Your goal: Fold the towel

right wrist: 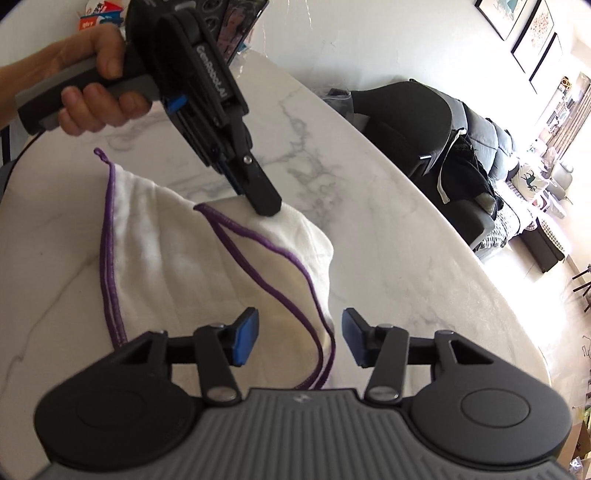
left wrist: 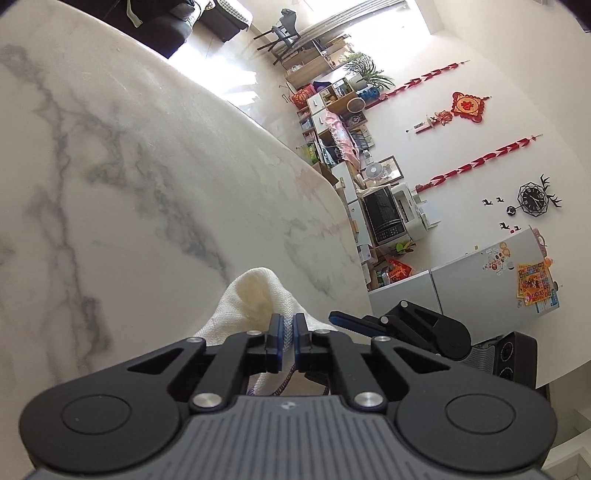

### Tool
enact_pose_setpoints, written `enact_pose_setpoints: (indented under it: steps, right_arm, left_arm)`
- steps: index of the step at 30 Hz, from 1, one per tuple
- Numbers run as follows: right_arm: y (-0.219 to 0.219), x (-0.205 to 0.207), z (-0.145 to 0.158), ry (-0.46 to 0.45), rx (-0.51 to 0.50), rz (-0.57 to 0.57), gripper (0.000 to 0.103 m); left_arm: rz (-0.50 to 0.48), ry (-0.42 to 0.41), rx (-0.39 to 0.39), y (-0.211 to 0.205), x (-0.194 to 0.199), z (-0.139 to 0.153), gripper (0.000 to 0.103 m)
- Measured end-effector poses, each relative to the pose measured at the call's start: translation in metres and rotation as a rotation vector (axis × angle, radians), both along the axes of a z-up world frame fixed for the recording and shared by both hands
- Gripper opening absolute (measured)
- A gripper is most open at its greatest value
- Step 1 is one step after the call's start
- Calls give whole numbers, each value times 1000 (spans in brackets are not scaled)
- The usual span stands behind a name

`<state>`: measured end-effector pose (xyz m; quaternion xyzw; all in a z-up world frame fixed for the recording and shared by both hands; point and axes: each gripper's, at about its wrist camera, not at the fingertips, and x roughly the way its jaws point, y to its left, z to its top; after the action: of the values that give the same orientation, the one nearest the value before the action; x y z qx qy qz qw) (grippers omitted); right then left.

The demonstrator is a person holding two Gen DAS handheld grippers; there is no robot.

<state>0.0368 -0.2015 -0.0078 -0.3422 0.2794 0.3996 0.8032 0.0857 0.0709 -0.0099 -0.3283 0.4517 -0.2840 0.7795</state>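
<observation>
**Towel pinched at one corner, half lifted off marble**

Printed down the side of the left gripper in white: "GenRobot.AI", read with some effort through blur. Gripped at the handle by a bare hand. Jaws closed to a narrow slit on a fold of the towel — white weave bunched between the blue pads in the left wrist view, purple hem trailing below them.

Right gripper held wide apart, blue pads either side of the towel's near hem, nothing clamped. Whether either pad touches cloth cannot be told. Seen again from the left wrist view as one blue pad and black linkage, the rest cut off.

Towel on the marble table, raised into a tent under the left gripper, the remainder lying flat toward the left. Purple stitching along the edges; small purple loop at the far corner. Near corner hidden under the right gripper's body.

Beyond the table edge: open shelves crammed with boxes and packets, contents too small to name; a white fridge with stickers and a yellow sheet, writing illegible. Red hanging ornaments on the wall, characters unreadable. Colourful packaging at the top left of the right wrist view — lettering clipped and blurred.
</observation>
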Motion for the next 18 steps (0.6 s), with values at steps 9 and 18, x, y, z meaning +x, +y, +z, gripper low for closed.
enact_pose_setpoints:
  steps: [9,18]
  right_arm:
    - [20,-22,6,-13,-4,80,5]
    - [40,-44,11,-25,-7,162,6]
  left_arm:
    - [2,-39,50,29,-30,15,5]
    - [-10,-46,145,57,-53,17,5]
